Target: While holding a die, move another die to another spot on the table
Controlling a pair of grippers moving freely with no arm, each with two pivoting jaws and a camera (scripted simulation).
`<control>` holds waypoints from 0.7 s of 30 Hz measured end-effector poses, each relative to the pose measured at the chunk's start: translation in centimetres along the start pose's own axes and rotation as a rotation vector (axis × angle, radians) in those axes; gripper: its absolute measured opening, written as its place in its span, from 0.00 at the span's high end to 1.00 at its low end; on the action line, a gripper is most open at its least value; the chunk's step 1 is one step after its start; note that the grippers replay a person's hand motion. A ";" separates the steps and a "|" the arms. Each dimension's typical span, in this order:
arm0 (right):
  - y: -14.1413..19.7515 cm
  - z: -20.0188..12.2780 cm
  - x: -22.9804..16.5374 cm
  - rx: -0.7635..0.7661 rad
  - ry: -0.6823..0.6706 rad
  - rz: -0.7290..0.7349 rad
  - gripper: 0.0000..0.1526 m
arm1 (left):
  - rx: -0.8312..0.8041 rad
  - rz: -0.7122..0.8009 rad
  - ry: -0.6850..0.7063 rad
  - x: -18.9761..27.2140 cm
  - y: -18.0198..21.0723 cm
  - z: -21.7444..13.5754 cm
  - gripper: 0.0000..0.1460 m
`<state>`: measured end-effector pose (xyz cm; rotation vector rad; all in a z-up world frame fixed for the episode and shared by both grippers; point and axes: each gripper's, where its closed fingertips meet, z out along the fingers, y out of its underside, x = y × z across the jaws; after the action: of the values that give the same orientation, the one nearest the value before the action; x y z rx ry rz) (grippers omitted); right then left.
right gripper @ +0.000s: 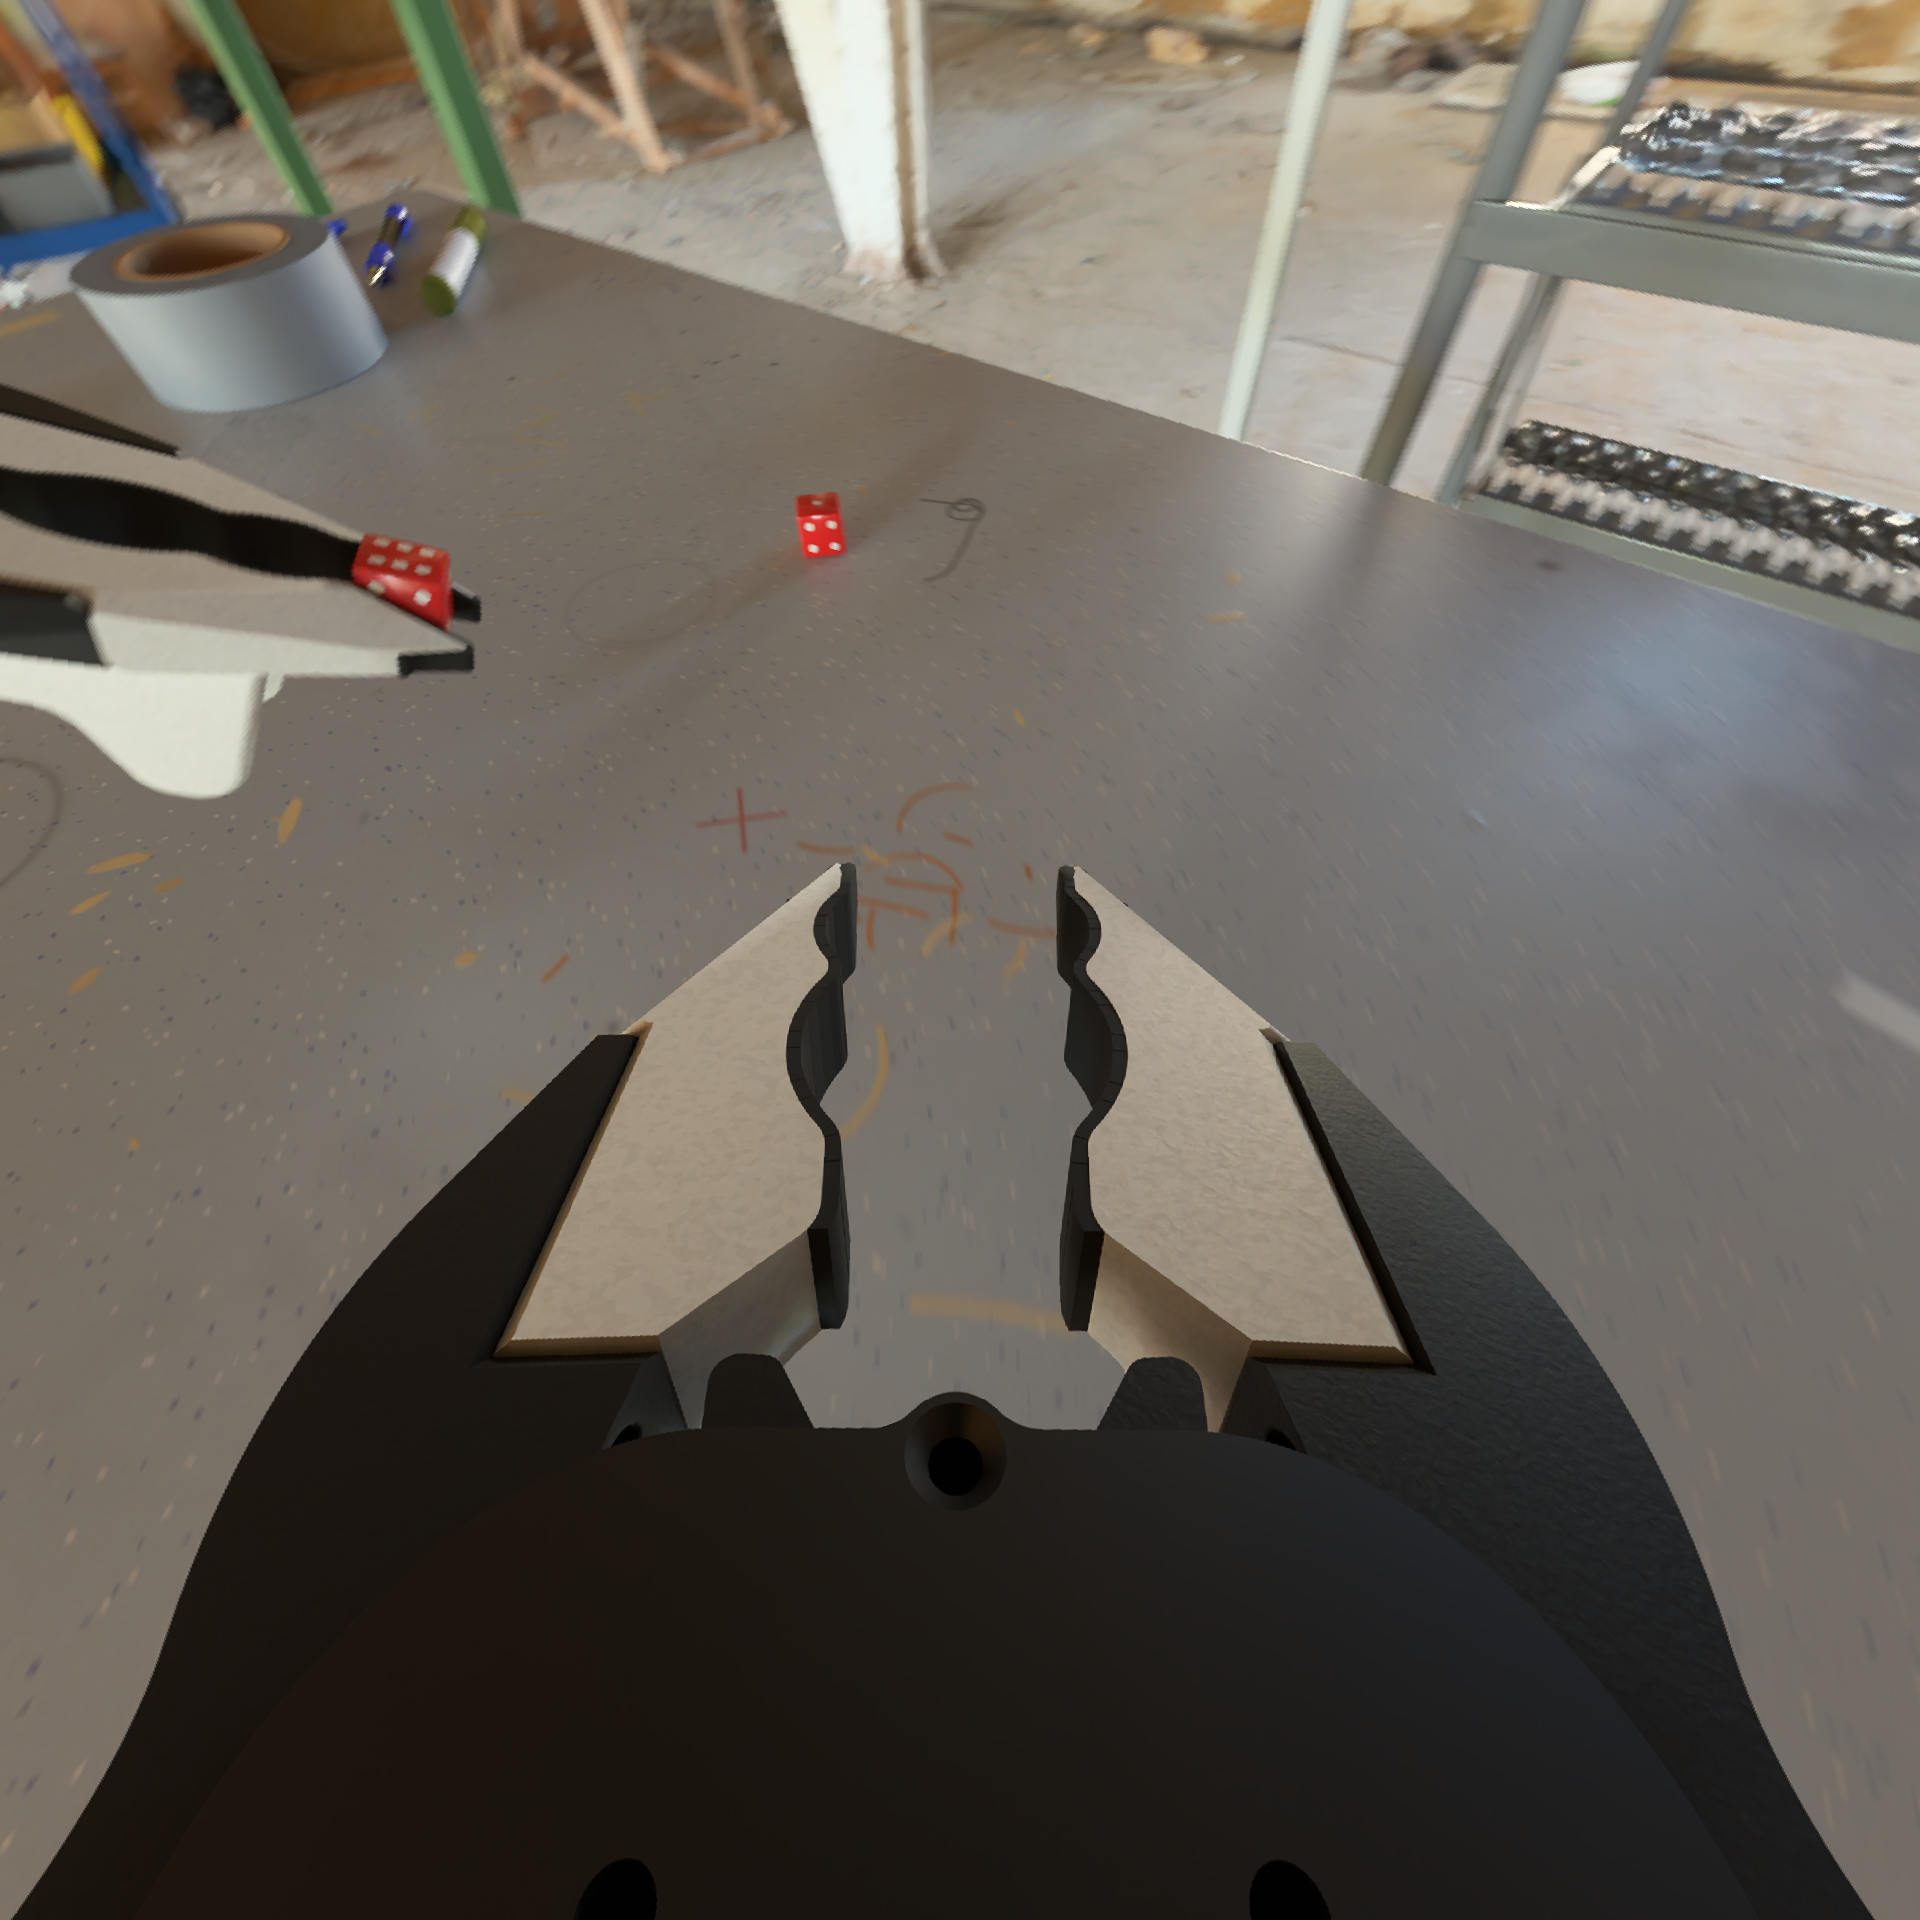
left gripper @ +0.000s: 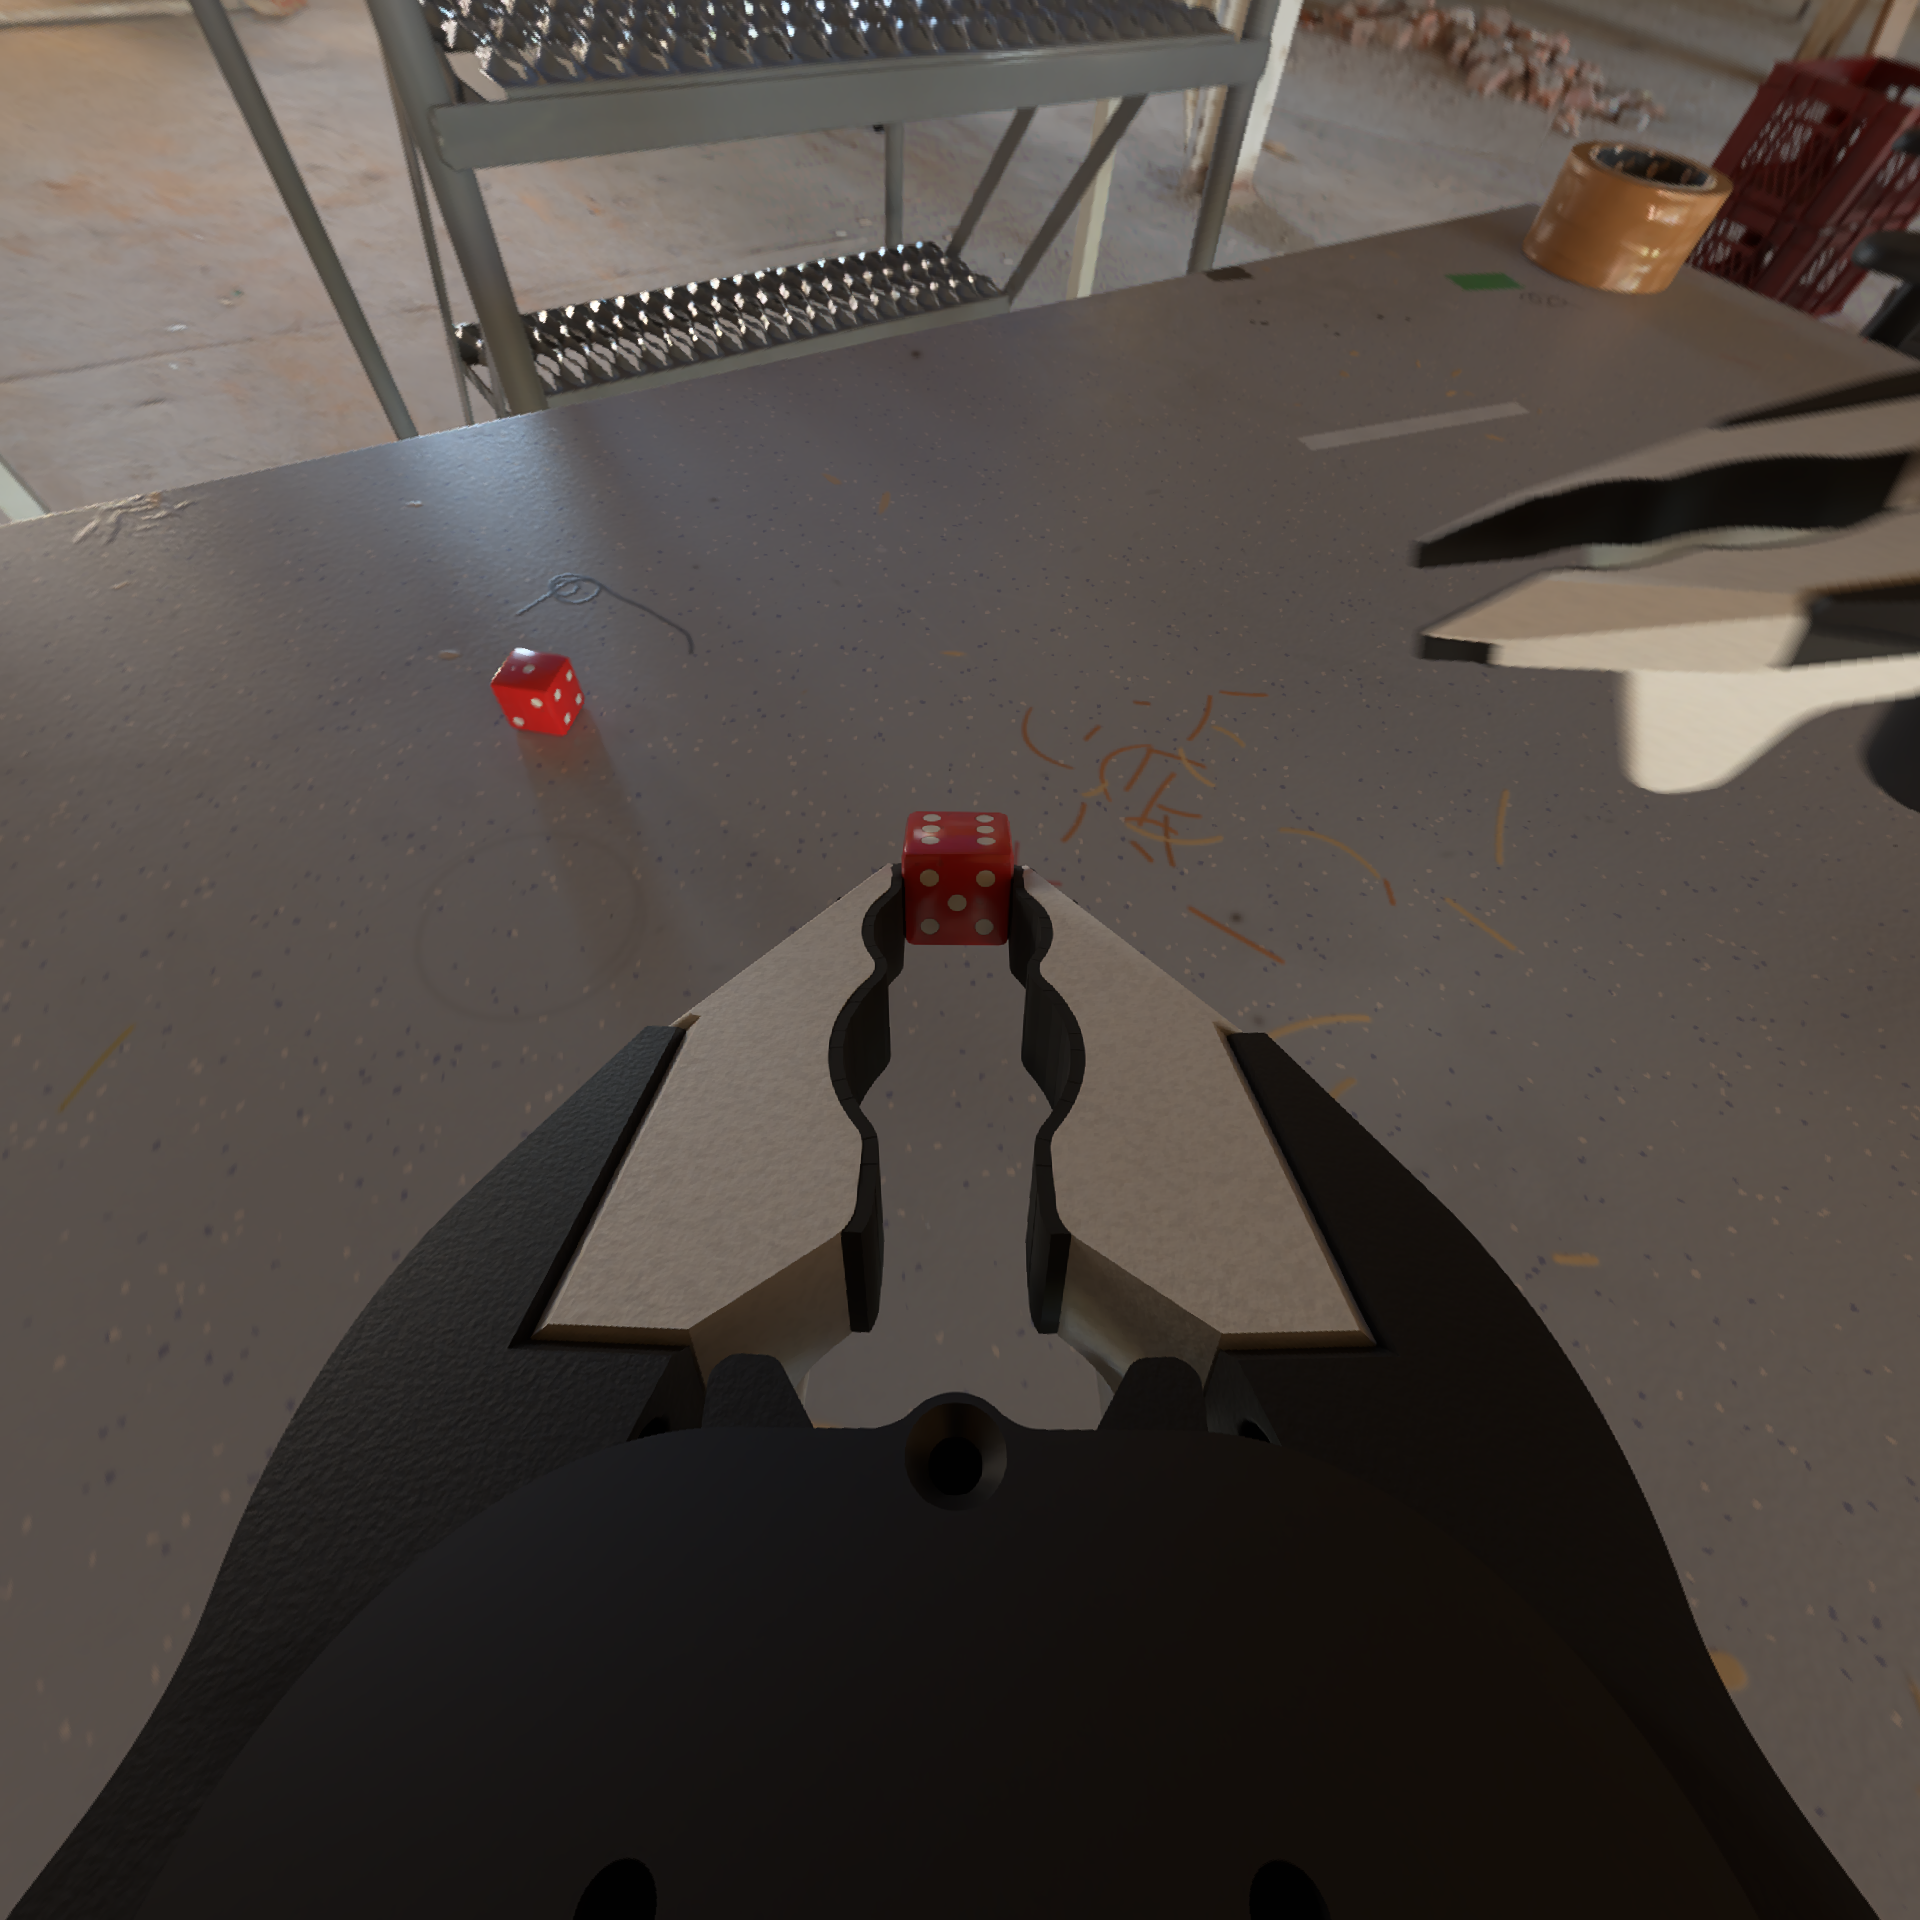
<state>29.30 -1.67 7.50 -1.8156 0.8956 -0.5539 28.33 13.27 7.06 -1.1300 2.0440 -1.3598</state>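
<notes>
My left gripper (left gripper: 956, 883) is shut on a red die (left gripper: 956, 878) with white pips, held between its fingertips above the grey table (left gripper: 935, 582). The same held die (right gripper: 403, 578) and left gripper (right gripper: 457, 629) show at the left of the right wrist view. A second red die (left gripper: 537, 692) lies on the table, ahead and left of the left gripper; it also shows in the right wrist view (right gripper: 821, 526), far ahead. My right gripper (right gripper: 956, 878) is open and empty, above orange scribbles; it enters the left wrist view from the right (left gripper: 1429, 597).
A brown tape roll (left gripper: 1621, 213) and a dark red crate (left gripper: 1818, 177) stand at the table's far right. A grey tape roll (right gripper: 234, 312), pens (right gripper: 390, 244) and a marker (right gripper: 454, 260) lie at the far left. Metal steps (left gripper: 748, 312) stand beyond the table edge.
</notes>
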 end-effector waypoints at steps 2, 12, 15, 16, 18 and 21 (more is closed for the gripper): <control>-1.3 2.8 -0.8 -0.048 -0.053 -0.063 0.72 | 0.030 -0.019 -0.016 0.0 0.5 -0.9 0.87; -4.2 21.2 -4.6 -0.308 -0.152 -0.239 0.71 | 0.199 -0.069 -0.060 -0.5 0.5 -4.4 0.87; -3.8 23.5 -4.9 -0.358 -0.127 -0.191 0.72 | 0.192 -0.026 -0.053 0.1 0.5 -4.3 0.87; -3.8 23.9 -5.0 -0.367 -0.129 -0.170 0.73 | 0.191 -0.011 -0.050 0.3 0.6 -4.3 0.87; -4.0 24.3 -5.1 -0.364 -0.116 -0.142 0.74 | 0.188 0.015 -0.041 0.7 0.6 -4.3 0.87; -3.8 24.8 -5.4 -0.391 -0.107 -0.122 0.76 | 0.180 0.033 -0.025 1.1 0.7 -4.2 0.87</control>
<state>44.81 17.79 1.19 -2.2425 0.8672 -0.3690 24.44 14.80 8.27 -1.0253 1.8718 -1.4727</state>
